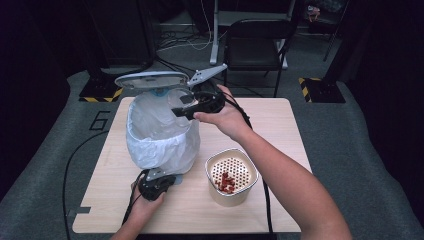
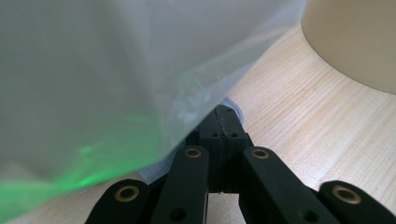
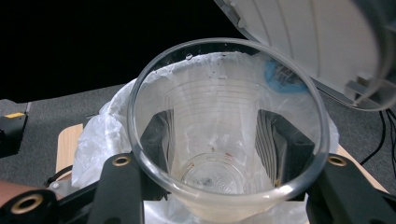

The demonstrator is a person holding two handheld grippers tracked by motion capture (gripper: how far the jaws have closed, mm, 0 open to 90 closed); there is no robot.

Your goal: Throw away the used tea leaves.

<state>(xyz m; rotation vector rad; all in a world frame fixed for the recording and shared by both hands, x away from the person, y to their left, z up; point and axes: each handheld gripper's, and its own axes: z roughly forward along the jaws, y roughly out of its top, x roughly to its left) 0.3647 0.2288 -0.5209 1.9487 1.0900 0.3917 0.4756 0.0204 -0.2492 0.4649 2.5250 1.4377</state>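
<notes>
My right gripper (image 3: pixel 219 149) clamps the clear cup (image 3: pixel 224 130), already emptied, over the lined bin (image 1: pixel 160 135). My left gripper (image 2: pixel 223 126) is closed at the bin's base. Cup unreleased; disposal remains.

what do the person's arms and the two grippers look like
Both forearms are bare, no sleeves or gloves. The left gripper and right gripper are black with brass-coloured pivot pins, each topped by a grey three-cornered plate and trailing a black cable.
</notes>
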